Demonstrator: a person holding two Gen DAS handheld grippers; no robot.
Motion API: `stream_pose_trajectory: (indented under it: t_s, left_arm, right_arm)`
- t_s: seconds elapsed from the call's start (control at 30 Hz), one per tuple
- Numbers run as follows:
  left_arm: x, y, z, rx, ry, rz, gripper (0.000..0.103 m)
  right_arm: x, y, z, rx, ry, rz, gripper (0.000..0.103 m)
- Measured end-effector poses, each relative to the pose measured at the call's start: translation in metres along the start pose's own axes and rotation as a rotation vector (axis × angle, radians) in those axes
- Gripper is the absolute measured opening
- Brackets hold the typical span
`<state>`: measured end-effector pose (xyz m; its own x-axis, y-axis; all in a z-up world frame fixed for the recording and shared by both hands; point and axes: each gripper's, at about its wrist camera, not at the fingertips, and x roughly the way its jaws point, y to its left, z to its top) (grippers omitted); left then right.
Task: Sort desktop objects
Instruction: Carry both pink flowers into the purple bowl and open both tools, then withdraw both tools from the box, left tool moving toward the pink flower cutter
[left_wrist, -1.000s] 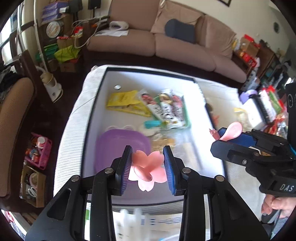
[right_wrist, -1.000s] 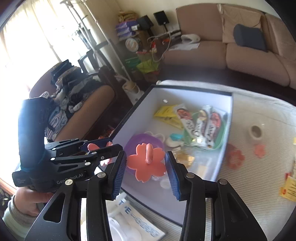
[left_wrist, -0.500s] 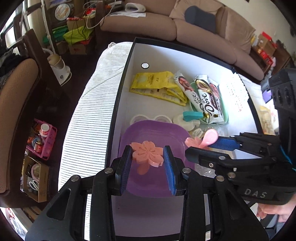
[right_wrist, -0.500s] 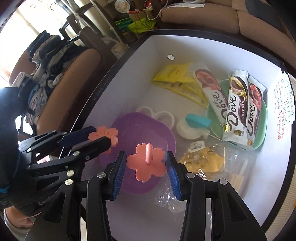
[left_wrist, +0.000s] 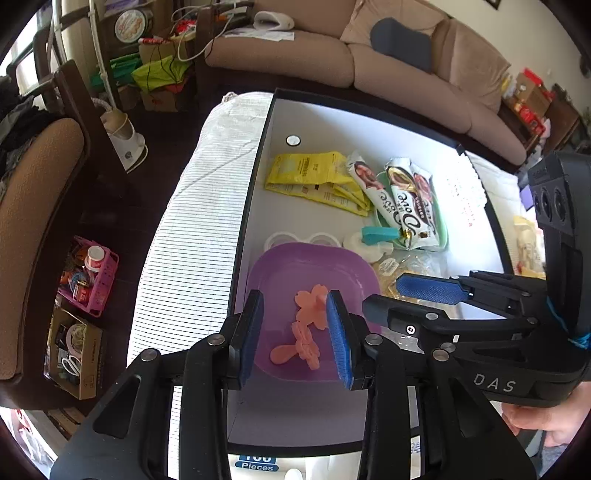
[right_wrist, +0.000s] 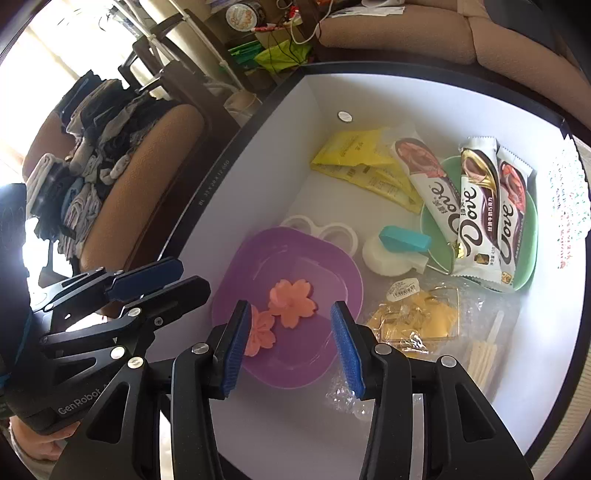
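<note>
While I hold both grippers over the white box (right_wrist: 258, 155), left gripper (left_wrist: 295, 332) and right gripper (right_wrist: 291, 347) fingers stand parted and empty; two pink flowers (right_wrist: 291, 301) lie in the purple dish (right_wrist: 258, 258).

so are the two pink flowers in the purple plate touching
Touching: in the right wrist view one pink flower overlaps the edge of the other, no gap, both on the purple plate.

"Dove" on chocolate bars (right_wrist: 469, 218)
</note>
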<state>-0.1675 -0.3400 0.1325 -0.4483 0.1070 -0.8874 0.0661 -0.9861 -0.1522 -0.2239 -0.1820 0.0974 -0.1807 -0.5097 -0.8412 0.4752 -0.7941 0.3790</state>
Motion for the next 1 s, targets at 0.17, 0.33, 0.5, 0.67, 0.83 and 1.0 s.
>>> stream_pose_trajectory:
  t_s: [0.17,0.33,0.5,0.67,0.83,1.0]
  left_arm:
    - [-0.022,-0.007,0.001,0.012,-0.022,-0.002,0.033]
    - [-0.049,-0.023,0.004,0.024,-0.049,-0.008,0.034]
    - [-0.080,-0.063,0.004,0.077,-0.075,-0.033,0.037]
    - [-0.111,-0.122,-0.007,0.148,-0.117,-0.101,0.046]
    - [-0.114,-0.183,-0.022,0.190,-0.112,-0.158,0.048]
    - [-0.083,-0.246,-0.039,0.184,-0.081,-0.187,0.052]
  right_arm:
    - [-0.020,0.009,-0.001,-0.017,-0.023,-0.012,0.047]
    - [-0.061,0.016,-0.007,-0.039,-0.070,-0.028,0.047]
    - [-0.120,0.009,-0.024,-0.057,-0.128,-0.059,0.047]
    - [-0.185,-0.014,-0.054,-0.108,-0.172,-0.155,0.050]
    - [-0.243,-0.055,-0.086,-0.087,-0.223,-0.220,0.051]
    - [-0.279,-0.103,-0.115,-0.026,-0.265,-0.244,0.056]
